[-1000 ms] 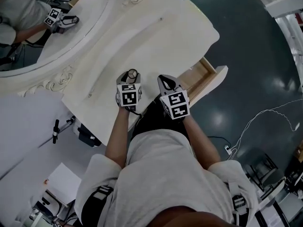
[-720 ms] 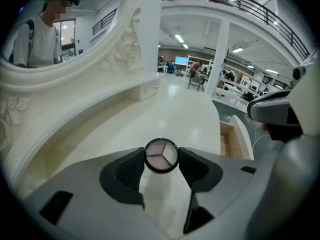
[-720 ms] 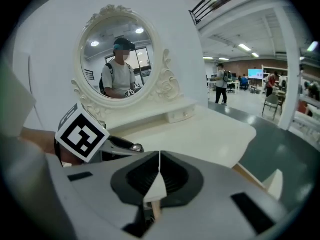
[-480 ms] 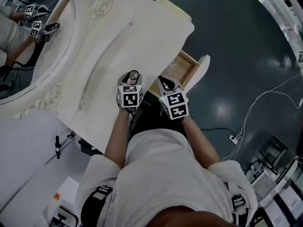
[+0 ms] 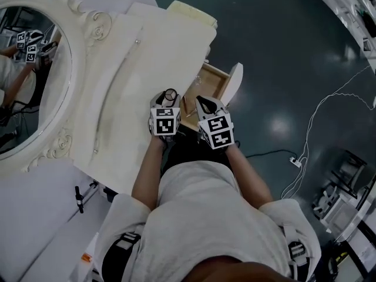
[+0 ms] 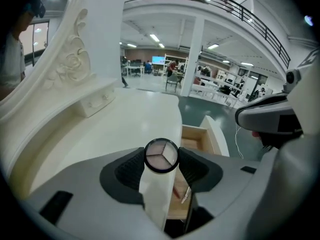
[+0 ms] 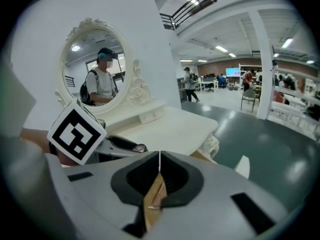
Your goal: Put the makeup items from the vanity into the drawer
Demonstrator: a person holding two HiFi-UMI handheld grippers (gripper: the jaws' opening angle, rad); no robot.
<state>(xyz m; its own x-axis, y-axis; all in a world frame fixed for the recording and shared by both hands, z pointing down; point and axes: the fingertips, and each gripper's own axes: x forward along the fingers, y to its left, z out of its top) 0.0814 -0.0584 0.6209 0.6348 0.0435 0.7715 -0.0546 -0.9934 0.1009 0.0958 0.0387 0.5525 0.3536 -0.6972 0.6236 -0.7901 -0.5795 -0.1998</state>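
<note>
A round black-rimmed makeup compact (image 6: 161, 155) with pale powder sits between the pads of my left gripper (image 6: 161, 170), which is shut on it. In the head view the compact (image 5: 169, 94) hangs at the white vanity's (image 5: 147, 51) front edge, right beside the open wooden drawer (image 5: 210, 80). A couple of slim items (image 6: 183, 194) lie in the drawer below the jaws. My right gripper (image 5: 205, 106) hovers over the drawer's near end, shut with nothing between its jaws (image 7: 159, 171).
An oval mirror (image 5: 29, 75) in a carved white frame stands at the vanity's left and reflects the person and both grippers. The drawer's white front panel (image 5: 234, 82) juts out over the dark green floor (image 5: 282, 51). Cables (image 5: 317, 128) lie on the floor to the right.
Both grippers have shifted right along the vanity's front edge toward the drawer, the left still shut on the compact. The head view has swung, so the mirror sits further left.
</note>
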